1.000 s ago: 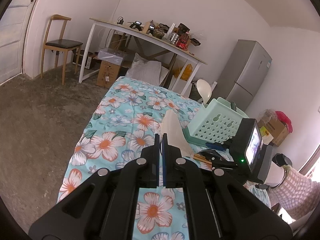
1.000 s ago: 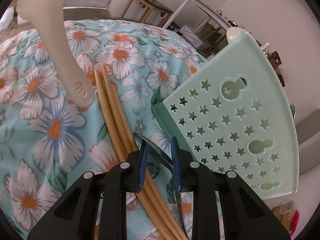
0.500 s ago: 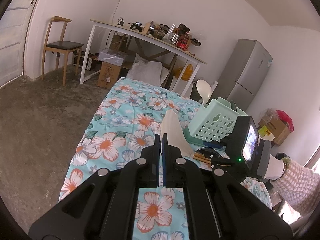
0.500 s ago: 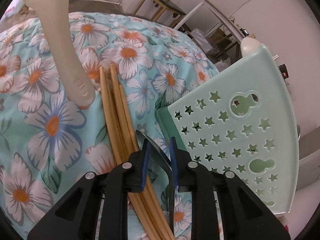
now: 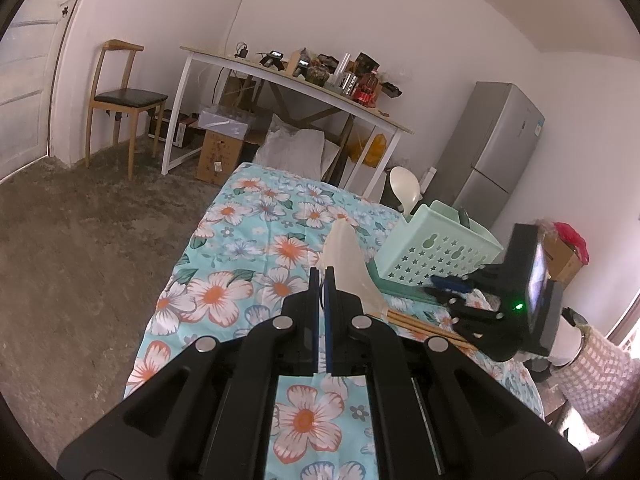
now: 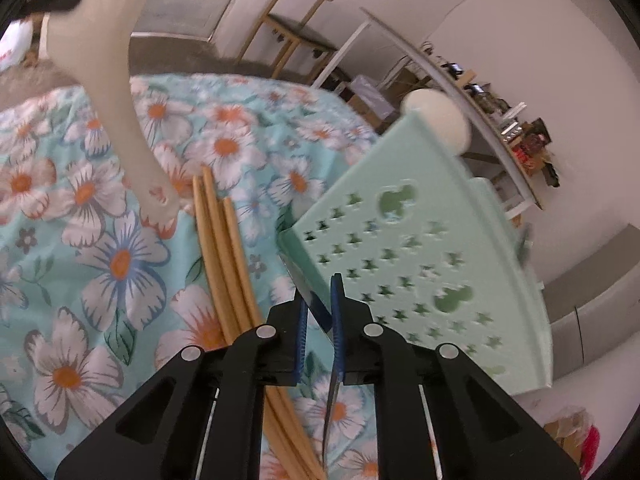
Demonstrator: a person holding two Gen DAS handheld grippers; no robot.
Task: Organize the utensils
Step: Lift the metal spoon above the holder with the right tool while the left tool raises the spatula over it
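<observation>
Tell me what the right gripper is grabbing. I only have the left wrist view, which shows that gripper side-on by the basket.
Observer: In the right wrist view, the right gripper has its jaws closing on a thin dark metal utensil, which sits between the blue pads.
Operator: Not the chopsticks?
Observer: No. Three wooden chopsticks lie on the floral cloth just left of the fingers, outside them.
Operator: And the lower end of the cream spatula?
Observer: Its tip seems to rest on the cloth, beside the chopstick tips.
</observation>
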